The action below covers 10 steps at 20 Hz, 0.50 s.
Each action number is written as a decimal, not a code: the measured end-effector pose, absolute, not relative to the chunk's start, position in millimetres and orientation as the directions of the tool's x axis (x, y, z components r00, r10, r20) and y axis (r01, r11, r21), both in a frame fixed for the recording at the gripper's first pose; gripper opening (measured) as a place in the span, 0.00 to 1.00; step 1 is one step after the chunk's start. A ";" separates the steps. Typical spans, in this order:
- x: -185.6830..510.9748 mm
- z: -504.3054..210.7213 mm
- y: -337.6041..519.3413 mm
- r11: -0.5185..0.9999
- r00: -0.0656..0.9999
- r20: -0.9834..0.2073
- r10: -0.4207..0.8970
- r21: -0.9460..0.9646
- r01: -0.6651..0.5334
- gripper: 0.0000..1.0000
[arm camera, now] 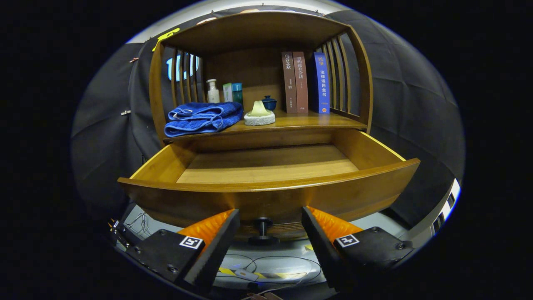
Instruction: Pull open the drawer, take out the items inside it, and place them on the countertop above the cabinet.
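The drawer [266,183] stands pulled well out of the wooden cabinet [258,37], and its bare wooden floor shows with nothing lying on it. The gripper [270,218] hangs just in front of the drawer's front panel, its jaws spread wide to either side of the dark knob [262,231] without touching it; the knob sits between the two fingers, apart from both.

On the surface above the drawer, a folded blue towel [202,118] lies at the left near edge. Just right of it sits a pale lump on a white pad [259,115], with a small blue lidded cup [269,103] behind. Farther back on the left stand a white bottle [212,91] and two small boxes [232,92]. Three upright books [306,82] lean together at the far right, beside the slatted side wall. Cables [270,266] trail on the floor below the drawer.
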<state>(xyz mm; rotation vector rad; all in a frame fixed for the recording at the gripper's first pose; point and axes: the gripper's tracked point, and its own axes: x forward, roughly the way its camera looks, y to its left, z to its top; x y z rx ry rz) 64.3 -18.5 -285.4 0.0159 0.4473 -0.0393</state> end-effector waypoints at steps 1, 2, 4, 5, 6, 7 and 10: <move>74.0 -284.6 -17.4 0.999 0.902 -0.430 -0.035 0.007 0.042 1.00; 83.6 -282.2 -17.0 0.999 0.905 -0.424 -0.036 0.007 0.043 1.00; 103.4 -285.0 -16.7 0.999 0.901 -0.431 -0.040 -0.003 0.043 1.00; 111.3 -284.4 -16.6 0.999 0.902 -0.429 -0.042 -0.004 0.044 1.00; 120.8 -281.6 -15.6 0.999 0.902 -0.431 -0.043 -0.003 0.046 1.00; 133.5 -285.4 -16.5 0.999 0.901 -0.431 -0.043 -0.001 0.047 1.00; 156.7 -287.3 -15.7 0.999 0.902 -0.429 -0.048 -0.009 0.049 1.00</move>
